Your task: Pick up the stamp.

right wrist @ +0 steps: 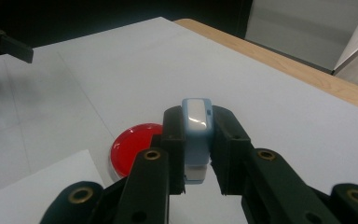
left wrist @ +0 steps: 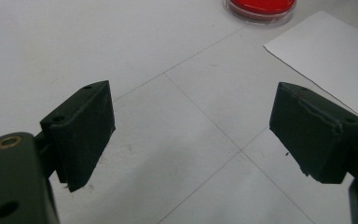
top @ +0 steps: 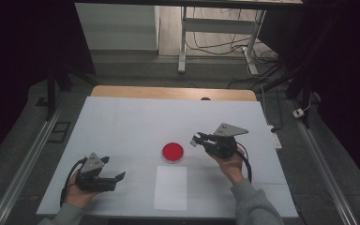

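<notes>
The right tongs [right wrist: 196, 154] are clamped on a small pale-blue device [right wrist: 196, 135], held above the worktop [top: 122, 122]. Just below and beside them a red dish [top: 173, 152] is seen. The left tongs [left wrist: 191, 135] are held open, nothing between them.

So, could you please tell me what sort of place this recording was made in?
Probably a lab or workshop set up for recording: a white-covered table hemmed by dark curtains, metal rails on the floor alongside it, and loose cables under a desk frame behind.
</notes>
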`<state>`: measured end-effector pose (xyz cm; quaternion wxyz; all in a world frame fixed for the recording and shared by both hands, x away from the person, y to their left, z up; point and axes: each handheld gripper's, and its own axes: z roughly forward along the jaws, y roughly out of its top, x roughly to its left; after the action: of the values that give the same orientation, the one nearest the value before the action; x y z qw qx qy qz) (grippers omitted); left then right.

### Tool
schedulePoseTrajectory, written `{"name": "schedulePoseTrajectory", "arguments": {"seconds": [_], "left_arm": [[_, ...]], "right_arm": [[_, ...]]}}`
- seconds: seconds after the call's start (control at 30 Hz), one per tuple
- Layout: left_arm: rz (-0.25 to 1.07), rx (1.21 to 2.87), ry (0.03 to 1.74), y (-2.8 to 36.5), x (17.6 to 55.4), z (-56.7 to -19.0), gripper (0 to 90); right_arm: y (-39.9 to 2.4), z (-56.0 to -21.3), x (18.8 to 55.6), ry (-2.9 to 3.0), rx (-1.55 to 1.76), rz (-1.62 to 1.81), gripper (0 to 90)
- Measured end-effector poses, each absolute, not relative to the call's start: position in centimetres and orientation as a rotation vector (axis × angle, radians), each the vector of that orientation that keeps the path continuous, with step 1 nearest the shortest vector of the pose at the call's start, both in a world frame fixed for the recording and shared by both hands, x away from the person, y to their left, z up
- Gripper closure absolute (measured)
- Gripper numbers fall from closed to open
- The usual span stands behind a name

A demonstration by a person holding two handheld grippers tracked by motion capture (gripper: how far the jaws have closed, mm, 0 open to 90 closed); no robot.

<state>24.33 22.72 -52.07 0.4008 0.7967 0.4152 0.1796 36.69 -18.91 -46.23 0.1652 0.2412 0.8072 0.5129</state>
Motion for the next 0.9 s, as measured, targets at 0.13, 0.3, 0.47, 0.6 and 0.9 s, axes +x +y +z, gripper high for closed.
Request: {"name": "schedulePoseTrajectory", "arguments": {"seconds": [0.13, 0.3, 0.47, 0.6, 0.9], "left_arm": [[0.454, 2.018, 1.046, 22.7, 24.3, -52.1, 14.4], [0.455, 2.011, 1.050, 22.7, 24.3, -52.0, 14.4], [0.456, 2.010, 1.050, 22.7, 24.3, -52.0, 14.4], [0.457, 2.009, 1.049, 22.7, 24.3, -52.0, 14.4], [0.458, 2.013, 1.044, 22.6, 24.2, -52.0, 14.4]], "right_arm": [[-19.0, -46.1, 36.4, 2.293, 0.694, 1.472, 75.3], [-19.2, -45.9, 35.9, 2.292, 0.693, 1.491, 75.3], [-19.3, -45.8, 35.6, 2.290, 0.695, 1.486, 75.2], [-19.4, -45.8, 35.2, 2.287, 0.692, 1.496, 75.2], [-19.4, -45.8, 34.0, 2.285, 0.680, 1.504, 75.2]]}}
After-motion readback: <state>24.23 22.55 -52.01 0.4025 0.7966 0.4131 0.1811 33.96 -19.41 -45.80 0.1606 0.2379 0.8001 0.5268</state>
